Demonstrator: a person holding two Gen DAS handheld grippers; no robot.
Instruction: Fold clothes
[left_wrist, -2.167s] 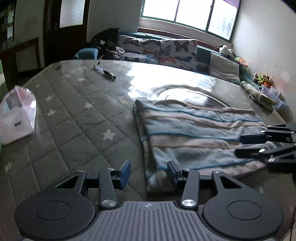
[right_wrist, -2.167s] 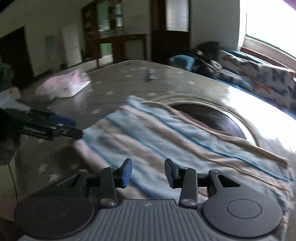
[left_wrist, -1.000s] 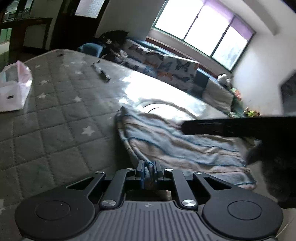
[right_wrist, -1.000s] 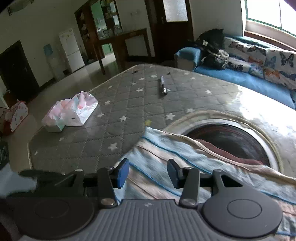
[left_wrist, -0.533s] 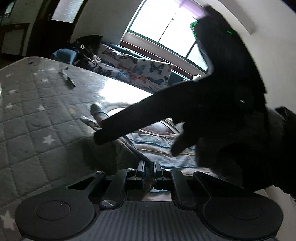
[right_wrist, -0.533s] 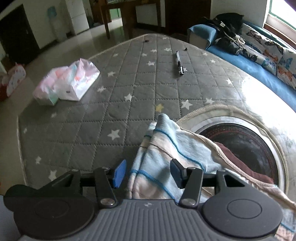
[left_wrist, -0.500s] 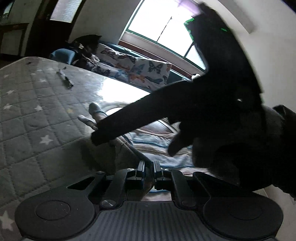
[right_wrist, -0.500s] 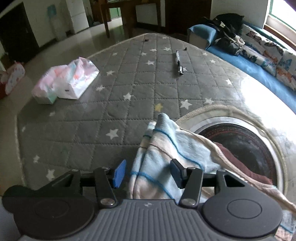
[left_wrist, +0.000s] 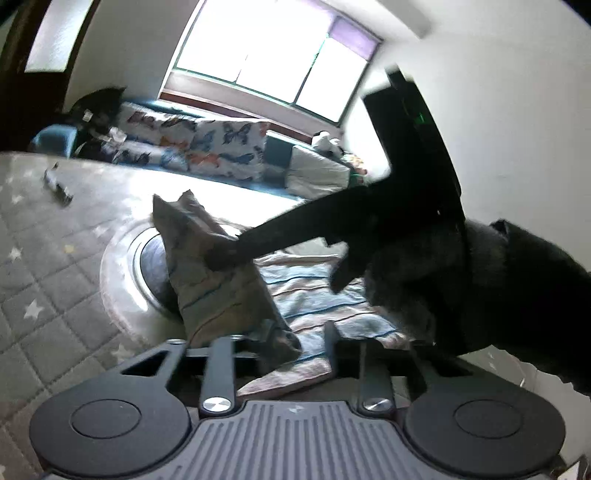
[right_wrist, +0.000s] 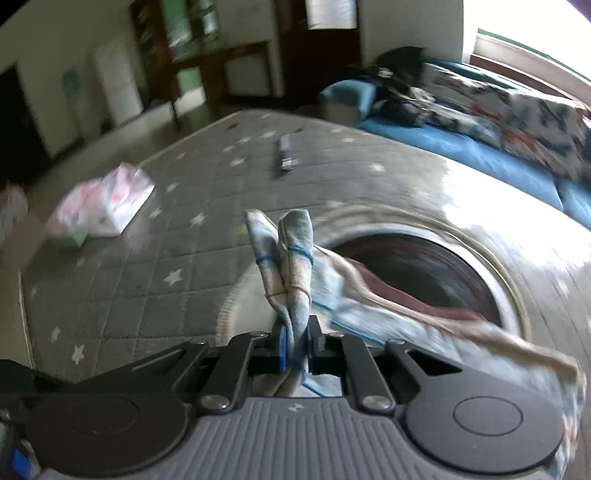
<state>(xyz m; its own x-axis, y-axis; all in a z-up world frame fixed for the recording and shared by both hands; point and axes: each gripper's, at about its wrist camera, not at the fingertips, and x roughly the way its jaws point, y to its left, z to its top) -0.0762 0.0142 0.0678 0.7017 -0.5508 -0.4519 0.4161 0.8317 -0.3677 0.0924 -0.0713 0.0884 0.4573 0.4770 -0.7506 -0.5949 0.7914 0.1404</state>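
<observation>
The striped garment (right_wrist: 291, 258) is partly lifted off the grey star-quilted mattress (right_wrist: 147, 295). The right gripper (right_wrist: 293, 345) is clenched on a bunched edge of it, the cloth standing up in two narrow folds between the fingers, with the rest trailing down to the right over a round dark patch in the mattress (right_wrist: 424, 269).

In the left wrist view the same garment (left_wrist: 221, 288) rises as a raised flap, its lower layers lying flat and striped on the bed behind. The left gripper (left_wrist: 295, 339) has its fingers spread apart; a fold of cloth sags between them, but they do not seem to be pinching it, though the shadow there makes that hard to be sure of. The other gripper reaches across that view as a dark shape and meets the flap near its upper edge.

The scene fits a fold in progress, with one edge being carried over the rest. To do it well, the held edge should travel level and taut, so the flap lands square on the layer beneath rather than twisted. The bunching in the right gripper is a risk: let go as it is, the corner would probably drop in a lump, so it wants spreading flat as it comes down.

A pink-and-white tissue pack (right_wrist: 107, 206) and a small dark object (right_wrist: 286, 153) lie well apart from the garment.
</observation>
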